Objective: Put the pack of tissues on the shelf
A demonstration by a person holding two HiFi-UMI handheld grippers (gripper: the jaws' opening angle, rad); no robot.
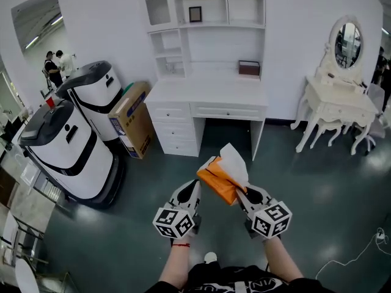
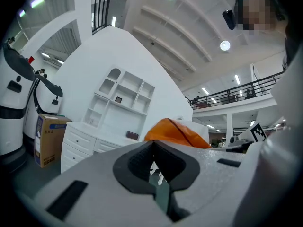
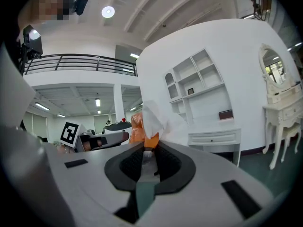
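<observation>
1. Far left: two white robots (image 1: 68, 146), one behind the other, on the floor. A carton (image 1: 132, 118) leans between the rear one and the desk.
2. Centre back: a white desk (image 1: 208, 99) against the wall, with the shelf (image 1: 208, 23) standing on it. A small frame (image 1: 195, 14) is on an upper level. A dark case (image 1: 248, 68) sits at the desk's right rear edge.
3. Left gripper (image 1: 194, 185): jaws together with nothing between them. It is held in the air in front of the desk, just left of the pack. In its own view (image 2: 152, 144) the pack shows beyond the tips, apart from them.
4. Pack (image 1: 217, 179): orange, in the air over the floor between the two grippers, well short of the desk and not on the shelf. A white tissue (image 1: 235, 161) sticks out of its top. It is also seen from the left gripper view (image 2: 177, 133).
5. Right gripper (image 1: 240, 191): jaws clamped on the pack's near end. Its own view (image 3: 150, 148) shows an orange corner (image 3: 151, 140) and white tissue pinched between the pads.
6. Far right: a cream vanity (image 1: 339, 105) with an oval mirror (image 1: 348, 44), near the wall and well apart from the desk.
</observation>
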